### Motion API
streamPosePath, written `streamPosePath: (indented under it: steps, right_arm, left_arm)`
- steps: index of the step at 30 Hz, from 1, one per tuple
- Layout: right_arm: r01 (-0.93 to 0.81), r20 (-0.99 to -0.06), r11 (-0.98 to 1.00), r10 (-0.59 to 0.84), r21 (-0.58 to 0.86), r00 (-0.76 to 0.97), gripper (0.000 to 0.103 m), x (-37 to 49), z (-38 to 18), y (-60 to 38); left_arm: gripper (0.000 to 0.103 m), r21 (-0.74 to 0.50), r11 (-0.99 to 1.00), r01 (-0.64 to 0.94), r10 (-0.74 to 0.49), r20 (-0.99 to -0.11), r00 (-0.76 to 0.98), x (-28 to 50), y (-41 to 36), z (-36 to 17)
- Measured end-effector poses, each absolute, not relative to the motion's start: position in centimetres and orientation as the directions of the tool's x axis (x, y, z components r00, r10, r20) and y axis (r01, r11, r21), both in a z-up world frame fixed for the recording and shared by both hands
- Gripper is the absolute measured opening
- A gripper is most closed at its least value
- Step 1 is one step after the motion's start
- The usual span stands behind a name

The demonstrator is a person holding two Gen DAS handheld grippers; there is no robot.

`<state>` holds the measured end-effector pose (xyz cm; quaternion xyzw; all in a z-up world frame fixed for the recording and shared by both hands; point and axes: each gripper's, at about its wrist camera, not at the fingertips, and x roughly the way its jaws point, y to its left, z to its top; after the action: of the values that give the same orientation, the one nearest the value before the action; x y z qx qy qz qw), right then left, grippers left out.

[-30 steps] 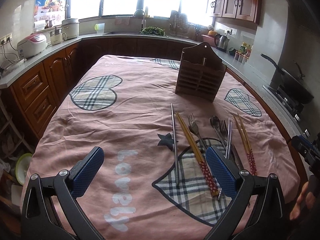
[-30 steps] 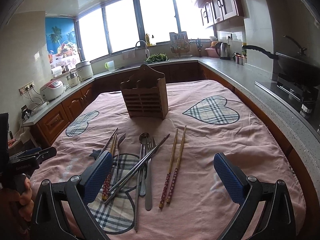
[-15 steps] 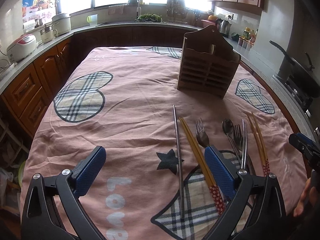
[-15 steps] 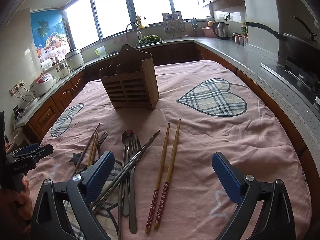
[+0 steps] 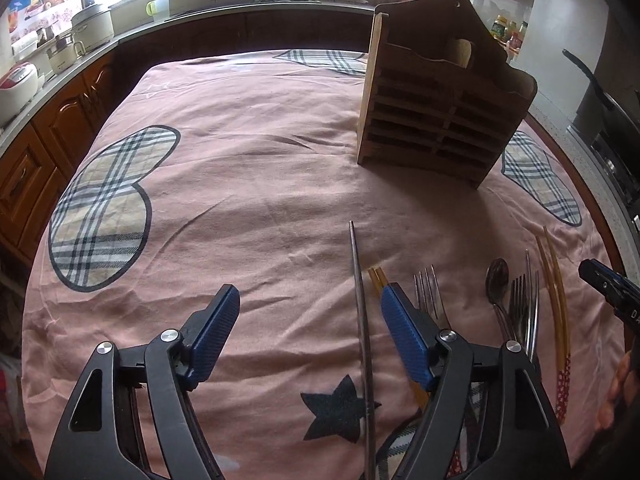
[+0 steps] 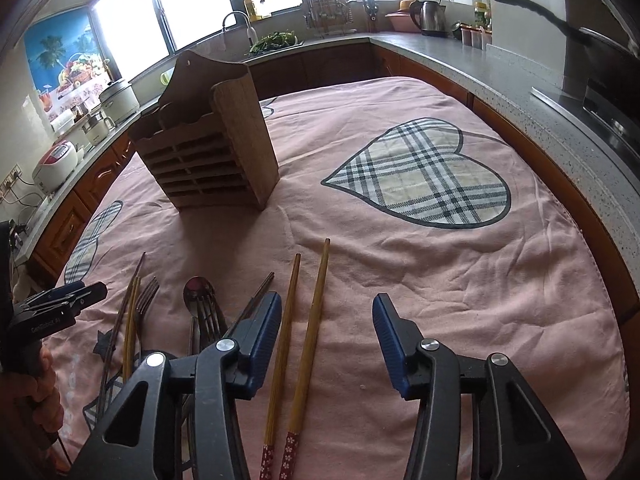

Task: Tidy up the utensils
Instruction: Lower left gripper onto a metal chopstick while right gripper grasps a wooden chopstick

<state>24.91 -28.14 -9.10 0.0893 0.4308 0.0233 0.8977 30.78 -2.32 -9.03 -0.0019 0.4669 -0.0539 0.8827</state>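
**Both grippers low over the cutlery, nothing held**

The left gripper point(image 5: 308, 320) hung just above the pink cloth point(image 5: 248, 184) with its blue pads spread wide and nothing between them but a single metal chopstick point(image 5: 362, 320), which lay flat on the cloth close to the right-hand pad. Just beyond that pad lay a wooden chopstick pair point(image 5: 378, 278), partly hidden by it, then a fork point(image 5: 428, 292), and farther right a spoon point(image 5: 496, 280) with a second fork point(image 5: 520, 300) bunched against it.

The right gripper point(image 6: 326, 336) was likewise wide apart and empty. A pair of wooden chopsticks with red patterned ends point(image 6: 298, 344) ran between its pads, nearer the left one, lying on the cloth and untouched by either pad. To their left the spoon point(image 6: 198, 294), a fork and a dark metal stick overlapped in a loose heap.

The wooden utensil holder point(image 6: 218, 148) stood upright farther back on the table, well apart from the cutlery; a pale object point(image 5: 462, 52) poked up from one of its top slots. Along the counter behind stood a kettle point(image 6: 430, 18) and a rice cooker point(image 6: 54, 164).
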Motion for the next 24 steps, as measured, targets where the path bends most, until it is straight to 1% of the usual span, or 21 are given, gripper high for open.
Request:
streamPosePath:
  steps: [2, 5, 7, 10, 11, 13, 15, 18, 20, 21, 23, 24]
  right_arm:
    - [0.042, -0.778, 0.982, 0.118, 0.182, 0.617, 0.048, 25.6, -9.7, -28.2]
    - [0.061, -0.792, 0.98, 0.114, 0.187, 0.6, 0.039, 26.8, -10.7, -28.4]
    - [0.07, -0.798, 0.979, 0.115, 0.193, 0.591, 0.031, 27.4, -11.2, -28.5]
    - [0.071, -0.801, 0.978, 0.118, 0.196, 0.587, 0.029, 28.1, -11.6, -28.3]
    - [0.068, -0.802, 0.98, 0.114, 0.189, 0.587, 0.029, 28.3, -11.6, -28.1]
    - [0.065, -0.805, 0.981, 0.114, 0.185, 0.583, 0.024, 28.7, -11.9, -27.8]
    - [0.063, -0.81, 0.981, 0.115, 0.184, 0.576, 0.021, 29.1, -12.2, -27.7]
    - [0.064, -0.813, 0.982, 0.112, 0.179, 0.571, 0.019, 29.6, -12.5, -27.5]
    - [0.062, -0.814, 0.983, 0.109, 0.175, 0.571, 0.019, 29.9, -12.6, -27.4]
    - [0.059, -0.813, 0.984, 0.105, 0.169, 0.572, 0.019, 30.0, -12.6, -27.3]
    - [0.056, -0.813, 0.985, 0.1, 0.161, 0.574, 0.017, 30.3, -12.7, -27.0]
    - [0.054, -0.813, 0.987, 0.096, 0.154, 0.574, 0.013, 30.4, -12.7, -26.9]
  left_arm:
    - [0.067, -0.064, 0.994, 0.092, -0.104, -0.83, 0.548, 31.7, -2.5, -9.4]
    - [0.062, -0.068, 0.993, 0.096, -0.11, -0.834, 0.54, 32.8, -3.0, -9.9]
    - [0.059, -0.073, 0.992, 0.099, -0.115, -0.837, 0.535, 33.4, -3.2, -10.1]
    - [0.054, -0.075, 0.991, 0.108, -0.121, -0.842, 0.526, 34.1, -3.7, -10.5]
    - [0.052, -0.072, 0.991, 0.111, -0.119, -0.844, 0.523, 34.3, -3.8, -10.6]
    - [0.045, -0.068, 0.991, 0.115, -0.118, -0.85, 0.513, 34.7, -4.0, -11.1]
    - [0.043, -0.055, 0.992, 0.118, -0.109, -0.848, 0.52, 34.9, -4.2, -11.2]
    - [0.034, -0.037, 0.992, 0.125, -0.097, -0.846, 0.524, 35.2, -4.4, -11.2]
    - [0.025, -0.018, 0.991, 0.135, -0.087, -0.843, 0.531, 35.3, -4.8, -11.2]
    - [0.022, -0.005, 0.989, 0.145, -0.083, -0.841, 0.535, 35.3, -5.1, -11.2]
    - [0.01, 0.013, 0.986, 0.168, -0.081, -0.838, 0.54, 35.2, -5.7, -11.2]
    - [0.006, 0.019, 0.984, 0.178, -0.082, -0.837, 0.54, 35.3, -5.9, -11.2]
